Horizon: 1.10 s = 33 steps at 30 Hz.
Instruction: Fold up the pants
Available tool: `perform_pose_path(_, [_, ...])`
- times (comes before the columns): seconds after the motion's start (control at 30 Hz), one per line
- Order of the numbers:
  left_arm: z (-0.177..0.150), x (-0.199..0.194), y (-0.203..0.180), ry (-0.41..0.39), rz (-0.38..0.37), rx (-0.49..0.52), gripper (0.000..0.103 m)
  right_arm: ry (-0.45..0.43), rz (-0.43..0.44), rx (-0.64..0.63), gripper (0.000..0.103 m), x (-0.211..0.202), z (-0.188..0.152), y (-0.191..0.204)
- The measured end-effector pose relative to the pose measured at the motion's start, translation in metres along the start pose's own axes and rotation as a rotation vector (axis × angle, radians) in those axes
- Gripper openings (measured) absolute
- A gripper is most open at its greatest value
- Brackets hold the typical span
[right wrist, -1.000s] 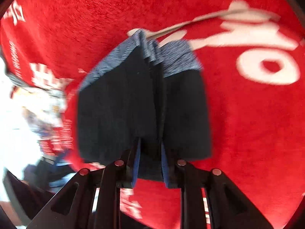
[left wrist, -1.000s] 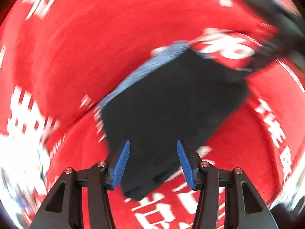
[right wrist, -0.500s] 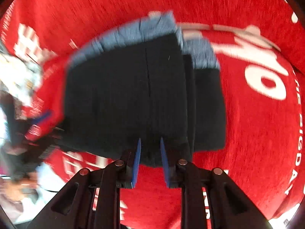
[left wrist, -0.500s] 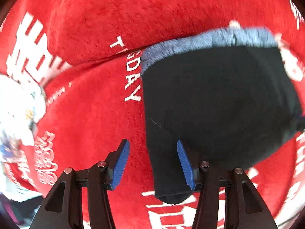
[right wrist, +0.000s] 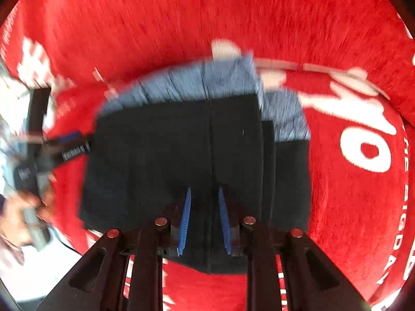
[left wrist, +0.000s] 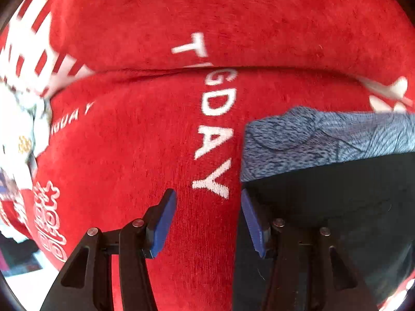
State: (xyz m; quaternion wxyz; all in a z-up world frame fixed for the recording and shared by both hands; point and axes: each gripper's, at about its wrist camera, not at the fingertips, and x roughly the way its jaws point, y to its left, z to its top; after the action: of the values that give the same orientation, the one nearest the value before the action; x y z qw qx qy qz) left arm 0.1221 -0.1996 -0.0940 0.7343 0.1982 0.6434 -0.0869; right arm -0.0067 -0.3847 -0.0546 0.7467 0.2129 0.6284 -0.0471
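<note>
Right gripper (right wrist: 203,217): black two-finger tool with blue pads, jaws narrowed and clamped on a thick fold of the folded black pants with a heathered blue-grey waistband (right wrist: 181,160); cloth fills the gap between the pads.
Left gripper (left wrist: 206,220): same build, jaws standing apart, nothing between the pads but bare cloth of the red plush cover with white lettering (left wrist: 129,155); points steeply down.
Left pad contact: right-hand blue pad (left wrist: 251,223) sits just at the pants' left edge; cannot tell if it touches.
Pants position: in the left wrist view, lower right, waistband on top, dark body below, running out of frame to the right. In the right wrist view, centred, waistband away from the camera, near hem at the fingers.
Pants edges: left side edge straight and clean; on the right a second layer is stepped out past the top layer, its waistband strip showing beside it.
Cover: ridge or crease runs side to side beyond the waistband.
Free room: open red cover left of the pants and beyond the waistband.
Cover edge: far left, bright clutter past it, blurred; left gripper body and a hand (right wrist: 15,215) there in the right wrist view.
</note>
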Motion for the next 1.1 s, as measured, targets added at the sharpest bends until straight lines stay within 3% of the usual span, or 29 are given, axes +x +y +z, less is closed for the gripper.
perform_pose_path(0.17, [-0.020,-0.026,0.007,0.002,-0.018,0.059,0.054,-0.003,0.041,0.076,0.026,-0.014,-0.008,-0.013])
perform_pose_path(0.27, [-0.037,-0.039,0.006,-0.003,-0.042,0.079,0.054,-0.010,-0.006,0.050,0.043,-0.026,-0.018,-0.016])
perform_pose_path(0.37, [-0.050,-0.050,0.007,0.008,-0.077,0.050,0.057,-0.015,-0.009,0.069,0.046,-0.036,-0.031,-0.019])
perform_pose_path(0.43, [-0.052,-0.055,0.009,0.015,-0.112,0.020,0.092,-0.014,-0.005,0.095,0.047,-0.039,-0.035,-0.020])
perform_pose_path(0.47, [-0.055,-0.059,0.008,0.006,-0.129,0.011,0.094,-0.013,-0.005,0.110,0.048,-0.041,-0.038,-0.022])
perform_pose_path(0.63, [-0.064,-0.062,-0.005,0.028,-0.143,0.045,0.094,0.000,-0.006,0.152,0.053,-0.046,-0.047,-0.036])
perform_pose_path(0.8, [-0.067,-0.062,-0.010,0.030,-0.144,0.076,0.094,0.007,-0.010,0.164,0.068,-0.051,-0.058,-0.046])
perform_pose_path(0.93, [-0.067,-0.058,-0.012,0.047,-0.155,0.078,0.094,0.015,-0.006,0.176,0.071,-0.049,-0.060,-0.053])
perform_pose_path(1.0, [-0.068,-0.055,-0.012,0.053,-0.152,0.079,0.094,0.003,0.005,0.181,0.082,-0.049,-0.061,-0.056])
perform_pose_path(1.1, [-0.066,-0.053,-0.013,0.060,-0.167,0.083,0.094,-0.038,0.010,0.169,0.082,-0.053,-0.061,-0.060])
